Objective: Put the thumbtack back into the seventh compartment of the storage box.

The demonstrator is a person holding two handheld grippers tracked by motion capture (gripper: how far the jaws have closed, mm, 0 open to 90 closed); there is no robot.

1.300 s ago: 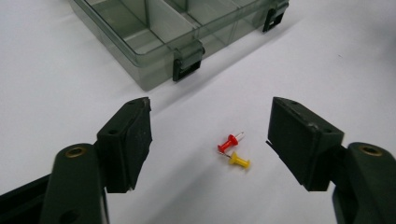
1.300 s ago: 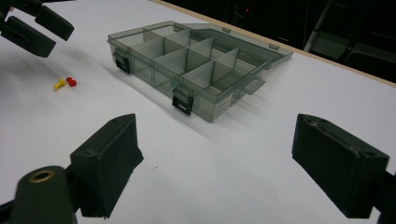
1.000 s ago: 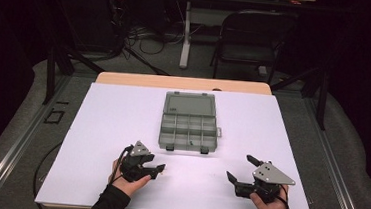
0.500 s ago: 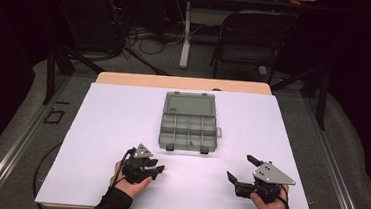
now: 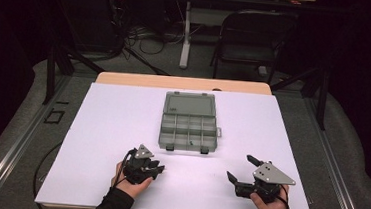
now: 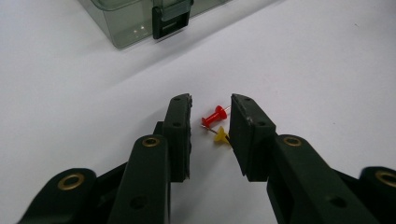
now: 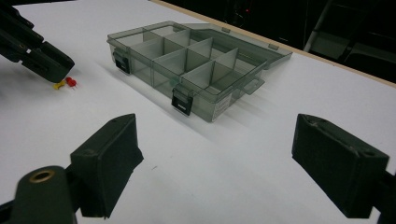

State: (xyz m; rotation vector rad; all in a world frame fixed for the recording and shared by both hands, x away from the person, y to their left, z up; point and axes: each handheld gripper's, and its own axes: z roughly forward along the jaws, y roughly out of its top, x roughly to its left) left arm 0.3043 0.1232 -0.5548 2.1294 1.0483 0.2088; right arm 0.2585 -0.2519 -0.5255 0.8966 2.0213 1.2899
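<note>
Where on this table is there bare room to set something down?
The white sheet is bare left of the organizer box, right of it, and between the left tongs and right tongs. It is crowded at the left tongs, where a red pushpin and yellow pushpin lie.

Right gripper (image 7: pixel 215 158): jaws wide apart over white table (image 7: pixel 224 186). Open compartment box (image 7: pixel 196 65) beyond. Left gripper (image 7: pixel 44 58) beside red pushpin (image 7: pixel 71 81) and yellow pushpin (image 7: pixel 59 85).

We see the white table (image 5: pixel 121 129) brightly lit from above, the room behind nearly black. The organizer box (image 7: pixel 196 70) casts a soft shadow. The near jaws look blurred, and the red pushpin (image 6: pixel 214 116) is perhaps slightly soft.
</note>
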